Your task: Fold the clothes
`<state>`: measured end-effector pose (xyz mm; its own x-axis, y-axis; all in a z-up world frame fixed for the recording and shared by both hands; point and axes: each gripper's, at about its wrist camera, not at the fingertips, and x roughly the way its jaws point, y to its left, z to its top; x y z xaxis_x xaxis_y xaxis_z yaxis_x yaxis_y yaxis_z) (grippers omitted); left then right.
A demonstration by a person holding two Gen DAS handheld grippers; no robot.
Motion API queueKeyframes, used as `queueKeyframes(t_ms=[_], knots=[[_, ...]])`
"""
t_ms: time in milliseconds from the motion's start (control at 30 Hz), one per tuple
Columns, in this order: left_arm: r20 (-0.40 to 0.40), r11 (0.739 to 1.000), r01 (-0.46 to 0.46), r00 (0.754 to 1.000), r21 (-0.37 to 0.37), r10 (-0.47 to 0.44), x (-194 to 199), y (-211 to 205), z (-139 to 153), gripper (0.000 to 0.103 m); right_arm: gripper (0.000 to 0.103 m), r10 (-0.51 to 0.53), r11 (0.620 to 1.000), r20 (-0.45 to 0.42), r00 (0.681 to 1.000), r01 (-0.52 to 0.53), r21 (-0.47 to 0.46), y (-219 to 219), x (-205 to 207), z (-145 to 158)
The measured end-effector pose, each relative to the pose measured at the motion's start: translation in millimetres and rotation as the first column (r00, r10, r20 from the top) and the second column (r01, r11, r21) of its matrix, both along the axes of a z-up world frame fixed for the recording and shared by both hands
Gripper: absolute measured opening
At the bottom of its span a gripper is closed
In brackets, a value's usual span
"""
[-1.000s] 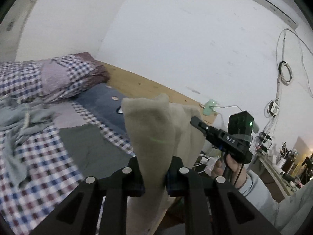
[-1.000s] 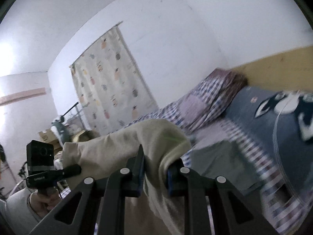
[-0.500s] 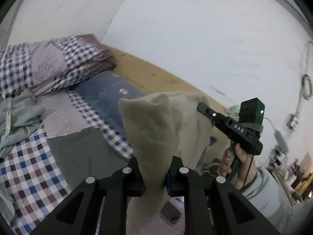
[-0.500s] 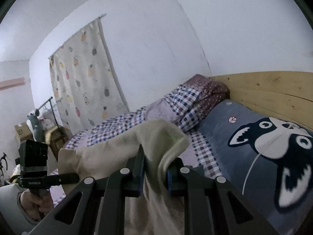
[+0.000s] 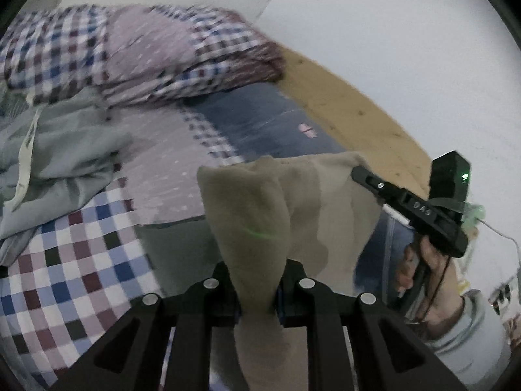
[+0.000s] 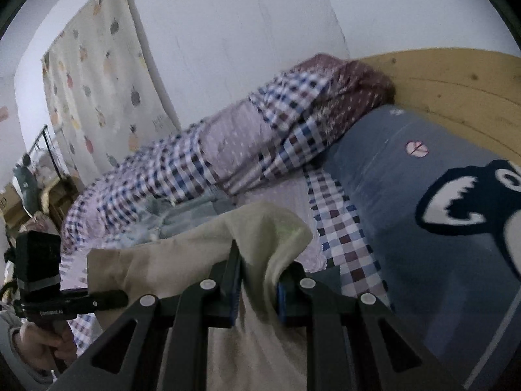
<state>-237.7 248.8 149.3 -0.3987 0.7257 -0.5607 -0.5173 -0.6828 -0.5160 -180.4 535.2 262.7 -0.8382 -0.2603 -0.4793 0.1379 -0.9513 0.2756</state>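
A beige garment (image 5: 260, 208) hangs in the air between both grippers, above the bed. My left gripper (image 5: 257, 290) is shut on one top corner of it, the cloth bunched up between the fingers. My right gripper (image 6: 259, 290) is shut on the other top corner of the same beige garment (image 6: 254, 238). In the left wrist view the right gripper (image 5: 361, 174) shows at the right, held by a hand, its tip at the cloth's far edge. The right wrist view has the left gripper (image 6: 120, 296) at the lower left. The garment's lower part drops out of view.
Below lies a bed with a checked sheet (image 5: 71, 260), a rolled checked quilt (image 6: 228, 143) and a blue cartoon pillow (image 6: 439, 215). A grey-green garment (image 5: 55, 150) is crumpled at the left. A wooden headboard (image 5: 351, 110) and a fruit-print curtain (image 6: 94, 81) stand behind.
Both grippers have tilted down toward the bed while still holding the beige garment; the bed fills more of both views and the wall less.
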Motion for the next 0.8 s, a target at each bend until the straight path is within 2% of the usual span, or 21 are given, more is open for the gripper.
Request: queueKeyframes(t_ms=[100,133,167,200,233,300,400,467,533,633,767,800], knots=[[0.031,0.999,-0.026,0.999,-0.041,0.027,-21.7,0.0,-20.2,0.028,0.018,-0.023,0.999,0.034,0.999,0.022,0.029,-9.8,-31.0,-18.5],[0.041,0.998,-0.037,0.998,-0.054,0.04,-25.6,0.0,-26.1,0.044,0.02,-0.039,0.998,0.035,0.999,0.037,0.045,-12.2,-36.7,-21.3],[0.046,0.997,-0.044,0.998,-0.061,0.047,-26.8,-0.6,-28.9,0.055,0.02,-0.062,0.996,0.027,0.998,0.06,0.068,-14.2,-39.7,-21.3],[0.041,0.997,-0.052,0.998,-0.06,0.054,-25.6,-2.4,-28.7,0.077,0.023,-0.084,0.992,0.018,0.996,0.082,0.091,-16.3,-42.7,-21.4],[0.026,0.996,-0.065,0.997,-0.053,0.067,-22.8,-6.9,-26.0,0.087,0.039,-0.101,0.989,0.004,0.995,0.1,0.112,-17.9,-43.6,-19.7],[0.013,0.996,-0.091,0.996,-0.023,0.091,-17.5,-20.1,-17.2,0.087,0.061,-0.116,0.983,-0.057,0.992,0.123,0.138,-18.9,-33.7,-6.4],[-0.001,0.991,-0.127,0.992,0.033,0.127,-6.8,-43.8,0.4,0.087,0.064,-0.094,0.986,-0.124,0.988,0.109,0.126,-20.3,-9.8,17.2],[-0.034,0.985,-0.148,0.988,0.093,0.151,14.8,-67.2,22.6,0.087,0.066,-0.077,0.989,-0.149,0.986,0.094,0.114,-25.1,12.5,34.0],[-0.067,0.977,-0.156,0.984,0.146,0.167,39.9,-88.0,46.9,0.087,0.073,-0.06,0.993,-0.176,0.982,0.078,0.092,-31.3,37.3,48.6],[-0.145,0.964,-0.161,0.97,0.21,0.194,91.1,-121.7,89.1,0.087,0.078,-0.034,0.996,-0.215,0.976,0.05,0.072,-48.0,86.5,73.4],[-0.259,0.956,-0.173,0.937,0.236,0.234,172.0,-163.8,142.8,0.089,0.083,0.006,0.998,-0.259,0.966,0.011,0.065,-74.8,161.4,108.8],[-0.28,0.953,-0.177,0.928,0.247,0.245,192.4,-174.6,155.7,0.093,0.086,0.016,0.998,-0.27,0.963,0.001,0.063,-81.6,180.1,117.7]])
